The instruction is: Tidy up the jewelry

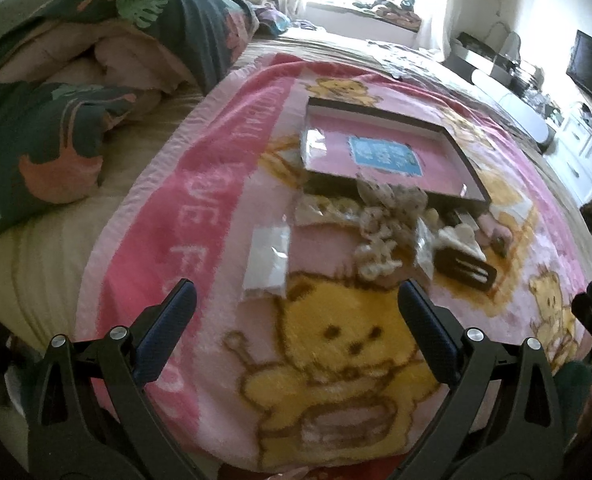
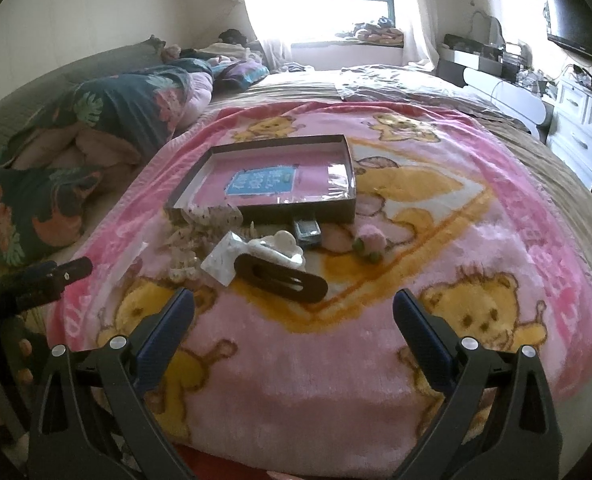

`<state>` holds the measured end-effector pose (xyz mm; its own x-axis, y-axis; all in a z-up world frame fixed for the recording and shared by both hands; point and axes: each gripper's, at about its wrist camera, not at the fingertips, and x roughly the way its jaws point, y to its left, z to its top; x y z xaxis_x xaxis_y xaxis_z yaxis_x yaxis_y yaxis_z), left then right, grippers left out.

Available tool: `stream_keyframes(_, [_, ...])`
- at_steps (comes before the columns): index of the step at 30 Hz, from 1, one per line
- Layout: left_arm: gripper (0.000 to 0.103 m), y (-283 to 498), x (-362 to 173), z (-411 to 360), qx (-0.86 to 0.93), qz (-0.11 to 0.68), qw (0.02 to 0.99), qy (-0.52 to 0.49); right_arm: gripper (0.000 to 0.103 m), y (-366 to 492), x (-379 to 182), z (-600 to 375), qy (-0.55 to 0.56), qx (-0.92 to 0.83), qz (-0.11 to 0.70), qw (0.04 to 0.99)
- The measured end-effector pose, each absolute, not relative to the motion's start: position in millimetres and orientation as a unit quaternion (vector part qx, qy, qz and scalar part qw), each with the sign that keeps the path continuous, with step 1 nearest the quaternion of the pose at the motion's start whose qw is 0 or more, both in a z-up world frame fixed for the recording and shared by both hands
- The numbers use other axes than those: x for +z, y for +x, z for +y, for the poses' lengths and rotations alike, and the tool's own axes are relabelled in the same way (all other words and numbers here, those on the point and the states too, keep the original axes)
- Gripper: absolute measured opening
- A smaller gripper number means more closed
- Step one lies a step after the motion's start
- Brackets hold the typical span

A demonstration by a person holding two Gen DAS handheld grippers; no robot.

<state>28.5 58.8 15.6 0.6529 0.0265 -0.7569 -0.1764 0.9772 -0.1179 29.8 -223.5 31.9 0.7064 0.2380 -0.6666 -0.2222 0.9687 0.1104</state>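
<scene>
Pink bear-print blanket (image 2: 336, 360) on the bed carries a shallow box (image 2: 348, 204), with hair clips and jewelry (image 2: 279, 276) heaped against its near wall, while the left hand-held gripper (image 1: 296, 300) and right hand-held gripper (image 2: 293, 308) hover wide open, empty.

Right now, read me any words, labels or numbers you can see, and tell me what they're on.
Pink blanket border: white woven letters, only fragments readable, "VE F".
Blue label inside the box: white print, too blurred to read.
Nothing else legible.
</scene>
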Motion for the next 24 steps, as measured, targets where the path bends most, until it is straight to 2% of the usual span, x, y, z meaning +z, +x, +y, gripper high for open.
stream_keyframes(10, [0.094,68,21,61,0.044,0.415,0.904,-0.094,0.099,52,27,-218,0.007,0.125,0.368,0.921])
stream_keyframes(24, [0.094,139,-12,17,-0.051,0.463,0.881,-0.078,0.099,90,5,-198,-0.028,0.141,0.388,0.91])
